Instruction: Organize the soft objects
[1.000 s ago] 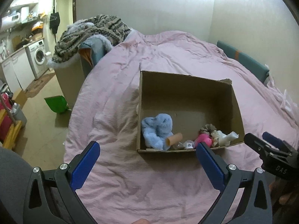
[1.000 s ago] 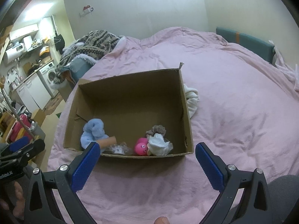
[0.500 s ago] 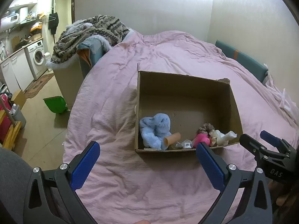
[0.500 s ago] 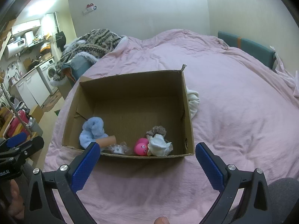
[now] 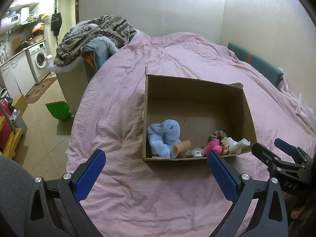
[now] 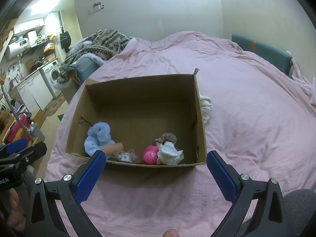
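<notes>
Both grippers, left gripper (image 5: 156,163) and right gripper (image 6: 156,163), spread wide, empty, above bed (image 6: 246,118). Soft toys already inside cardboard box (image 6: 199,118). White cloth (image 6: 205,106) outside, touching box right wall; probably next: right gripper reaches there.

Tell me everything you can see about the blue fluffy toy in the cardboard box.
The blue fluffy toy is pale blue plush, soft and shaggy, lying slumped in a heap so its shape is hard to read. It sits on the floor of the open cardboard box, in the near left corner as the right gripper's camera shows it, against the side wall. A tan cardboard tube lies against its near side. Neither gripper touches it.
</notes>
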`<state>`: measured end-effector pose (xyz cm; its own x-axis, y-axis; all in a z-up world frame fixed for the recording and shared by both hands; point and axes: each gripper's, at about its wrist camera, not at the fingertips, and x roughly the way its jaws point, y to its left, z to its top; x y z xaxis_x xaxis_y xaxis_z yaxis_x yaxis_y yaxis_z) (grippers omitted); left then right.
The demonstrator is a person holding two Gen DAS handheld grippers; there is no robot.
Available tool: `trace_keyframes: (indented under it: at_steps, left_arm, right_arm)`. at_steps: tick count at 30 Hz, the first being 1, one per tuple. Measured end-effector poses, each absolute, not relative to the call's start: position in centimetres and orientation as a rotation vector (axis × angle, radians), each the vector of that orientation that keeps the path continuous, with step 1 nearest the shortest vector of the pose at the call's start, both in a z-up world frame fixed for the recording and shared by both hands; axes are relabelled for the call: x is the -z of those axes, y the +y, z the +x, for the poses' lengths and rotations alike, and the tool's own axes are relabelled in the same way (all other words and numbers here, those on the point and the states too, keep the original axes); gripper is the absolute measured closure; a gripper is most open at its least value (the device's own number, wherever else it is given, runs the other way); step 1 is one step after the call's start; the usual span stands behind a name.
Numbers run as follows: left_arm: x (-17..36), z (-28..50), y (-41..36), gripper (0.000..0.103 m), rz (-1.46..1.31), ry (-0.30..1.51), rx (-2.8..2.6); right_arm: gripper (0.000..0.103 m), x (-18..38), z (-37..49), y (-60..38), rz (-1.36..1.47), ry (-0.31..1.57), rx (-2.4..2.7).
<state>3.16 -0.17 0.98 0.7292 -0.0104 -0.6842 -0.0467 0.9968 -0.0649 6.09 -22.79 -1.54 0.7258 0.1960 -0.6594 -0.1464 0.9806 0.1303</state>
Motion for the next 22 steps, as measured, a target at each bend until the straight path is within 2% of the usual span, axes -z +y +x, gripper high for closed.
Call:
trace_keyframes:
  at_steps: [22]
  left_arm:
    - [-0.76, 3.28, 0.18, 0.001, -0.094, 0.766, -0.021]
  right_arm:
    - [0.0, 1.62, 6.04, -22.72, 0.066, 0.736, -0.19]
